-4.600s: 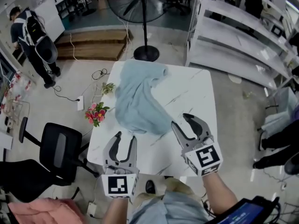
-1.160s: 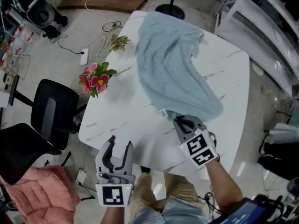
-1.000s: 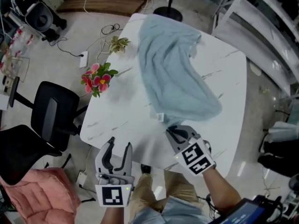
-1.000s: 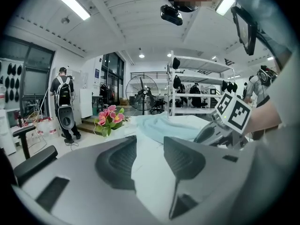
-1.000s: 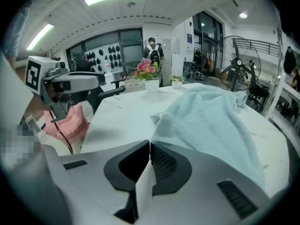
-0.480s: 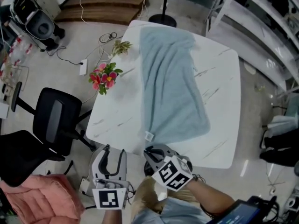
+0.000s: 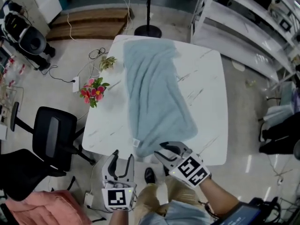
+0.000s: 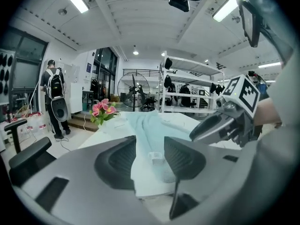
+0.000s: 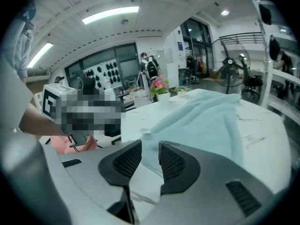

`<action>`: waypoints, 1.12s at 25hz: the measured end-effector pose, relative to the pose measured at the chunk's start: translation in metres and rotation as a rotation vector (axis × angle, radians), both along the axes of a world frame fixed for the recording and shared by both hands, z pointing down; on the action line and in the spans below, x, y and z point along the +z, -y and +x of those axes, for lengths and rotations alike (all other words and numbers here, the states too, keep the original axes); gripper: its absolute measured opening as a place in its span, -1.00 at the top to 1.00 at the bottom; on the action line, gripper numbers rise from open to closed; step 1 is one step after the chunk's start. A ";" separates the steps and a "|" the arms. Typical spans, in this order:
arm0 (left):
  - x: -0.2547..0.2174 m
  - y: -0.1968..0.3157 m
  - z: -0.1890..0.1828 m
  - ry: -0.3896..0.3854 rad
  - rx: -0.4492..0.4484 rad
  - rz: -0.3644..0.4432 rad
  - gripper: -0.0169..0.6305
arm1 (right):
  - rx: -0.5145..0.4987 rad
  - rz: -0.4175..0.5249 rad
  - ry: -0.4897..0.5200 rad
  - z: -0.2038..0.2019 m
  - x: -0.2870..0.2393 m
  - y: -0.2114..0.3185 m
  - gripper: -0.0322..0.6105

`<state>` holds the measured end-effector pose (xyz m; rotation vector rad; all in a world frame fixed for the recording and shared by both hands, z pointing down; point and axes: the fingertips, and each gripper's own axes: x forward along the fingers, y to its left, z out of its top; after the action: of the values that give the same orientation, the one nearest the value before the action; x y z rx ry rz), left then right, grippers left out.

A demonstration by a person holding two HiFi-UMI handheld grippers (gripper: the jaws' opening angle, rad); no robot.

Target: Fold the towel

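Observation:
A light blue towel (image 7: 154, 93) lies stretched lengthwise on the white marble table (image 7: 206, 102), from the far edge to the near edge. Its white label (image 7: 136, 142) shows at the near left corner. My right gripper (image 7: 168, 149) hovers at the towel's near end. Its jaws are opening, and the cloth (image 9: 206, 116) lies just beyond their narrow gap, not pinched. My left gripper (image 7: 120, 159) stands open off the table's near edge, nothing in it. Through its jaws (image 8: 150, 158) I see the towel's corner and label (image 8: 154, 156), with the right gripper (image 8: 208, 129) to their right.
Pink flowers (image 7: 93, 90) and a small green plant (image 7: 108, 62) stand by the table's left edge. A black office chair (image 7: 51, 135) is on the floor at left, a fan stand (image 7: 147, 29) behind the table, white shelving (image 7: 243, 22) at right. A person (image 8: 54, 97) stands far off.
My right gripper dragged the towel's near end toward me and leftward, drawing the crumpled cloth out long and flat. Its jaws have now parted off the cloth. The left gripper edged nearer the corner.

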<state>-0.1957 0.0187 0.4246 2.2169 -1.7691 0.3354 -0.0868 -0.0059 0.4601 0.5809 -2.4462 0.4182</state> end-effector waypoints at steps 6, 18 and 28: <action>0.033 0.020 0.030 0.023 -0.006 -0.059 0.33 | 0.281 0.069 -0.156 0.143 0.016 0.076 0.45; 0.092 0.019 0.035 0.127 -0.144 -0.222 0.29 | 0.190 -0.017 -0.175 0.169 0.063 0.089 0.40; 0.093 0.019 0.058 0.147 -0.151 -0.227 0.30 | 0.180 -0.039 -0.180 0.198 0.063 0.071 0.76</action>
<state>-0.1374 0.0002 0.5180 1.9332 -1.8555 0.6450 0.1109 -0.0772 0.5233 0.7899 -2.2186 0.4637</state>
